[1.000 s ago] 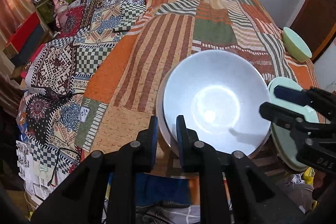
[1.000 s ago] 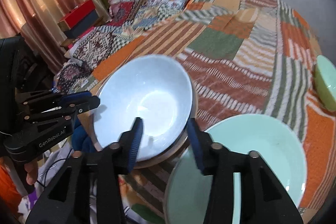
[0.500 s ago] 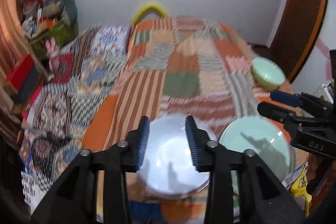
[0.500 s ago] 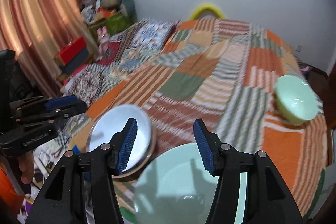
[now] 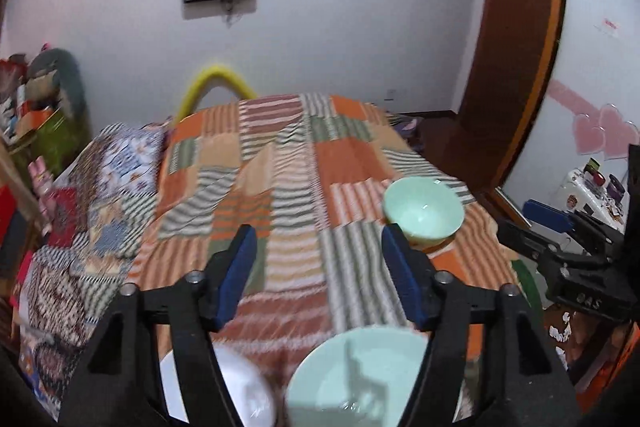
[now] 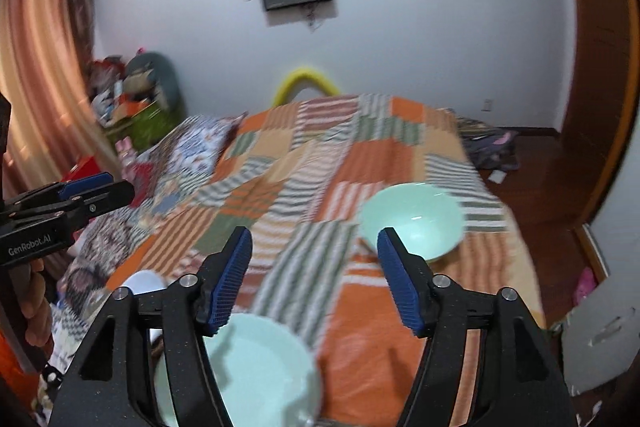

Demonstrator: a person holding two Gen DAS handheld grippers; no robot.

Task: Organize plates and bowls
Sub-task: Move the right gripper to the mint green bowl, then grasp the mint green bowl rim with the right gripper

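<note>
A patchwork bedspread (image 5: pixel 304 187) of orange, green and striped squares covers the bed and carries all the dishes. At its near edge lies a pale green plate (image 5: pixel 356 379), directly below the left gripper (image 5: pixel 316 279), whose jaws stand wide apart and hold nothing; the plate sits lower than the blue pads (image 5: pixel 240 271), not between them. In the right wrist view the same plate (image 6: pixel 256 367) lies under the left finger of the right gripper (image 6: pixel 316 275), also spread wide and empty. Beside the plate, toward the near left corner of the bedspread, a white bowl (image 5: pixel 240 391) rests partly hidden behind the left gripper's finger; only a sliver of it (image 6: pixel 144 283) shows in the right wrist view. A pale green bowl (image 5: pixel 422 211) stands upright near the right edge of the bedspread, well apart from the plate and beyond both grippers' fingertips; in the right wrist view it (image 6: pixel 412 223) appears just past the right pad.
</note>
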